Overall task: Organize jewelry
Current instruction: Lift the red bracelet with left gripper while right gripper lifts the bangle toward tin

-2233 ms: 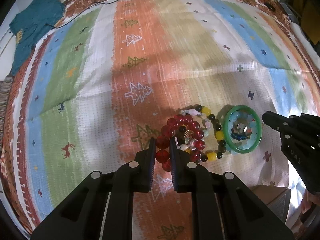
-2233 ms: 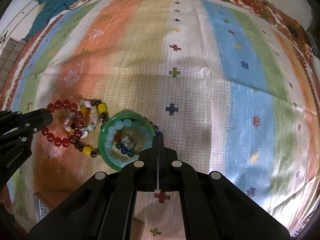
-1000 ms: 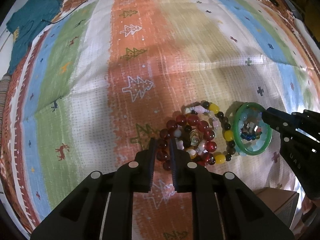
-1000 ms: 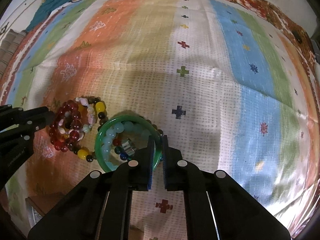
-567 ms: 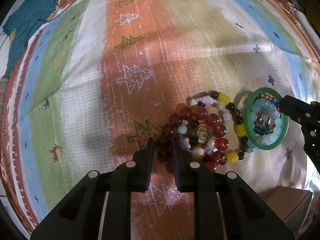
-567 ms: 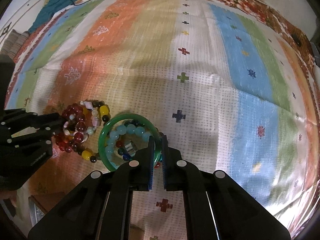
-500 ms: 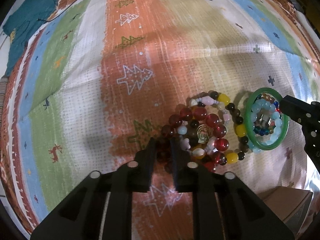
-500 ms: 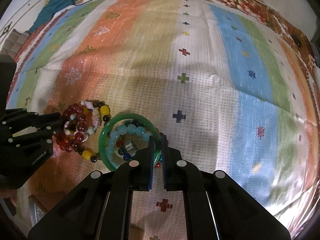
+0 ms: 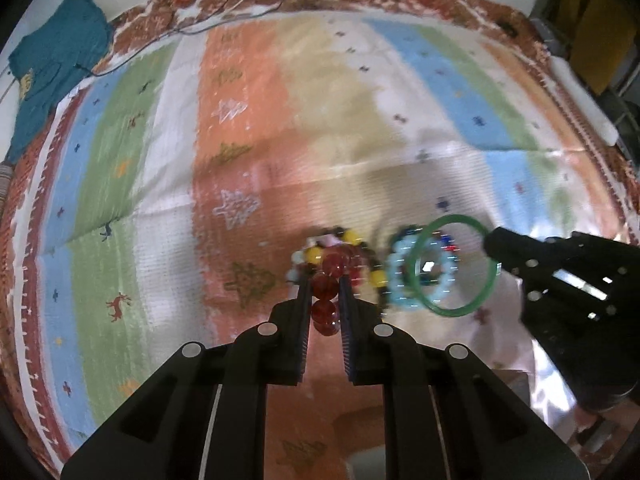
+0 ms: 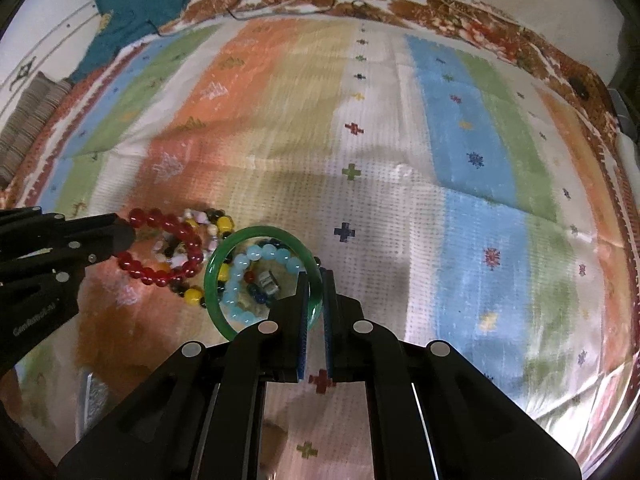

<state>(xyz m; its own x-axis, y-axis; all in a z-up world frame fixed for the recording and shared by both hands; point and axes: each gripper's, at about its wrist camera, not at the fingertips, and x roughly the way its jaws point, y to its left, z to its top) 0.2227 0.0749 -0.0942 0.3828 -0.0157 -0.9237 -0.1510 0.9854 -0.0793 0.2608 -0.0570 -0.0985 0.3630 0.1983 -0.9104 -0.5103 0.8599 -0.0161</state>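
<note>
Right, my left gripper [image 9: 325,294] is clamped on the red bead bracelet [image 10: 168,246], my right gripper [image 10: 315,292] on the green bangle [image 10: 218,264]; both sit over the striped bedspread [image 10: 460,160], the pale blue bead bracelet [image 10: 244,276] showing through the bangle, just beside the yellow-and-dark beads [image 10: 193,295]

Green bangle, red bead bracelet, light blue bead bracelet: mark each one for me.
green bangle [image 10: 214,280]: right wrist view, left side of its rim.
red bead bracelet [image 10: 160,276]: right wrist view, bead on its lower arc.
light blue bead bracelet [image 10: 256,254]: right wrist view, bead at its top.
</note>
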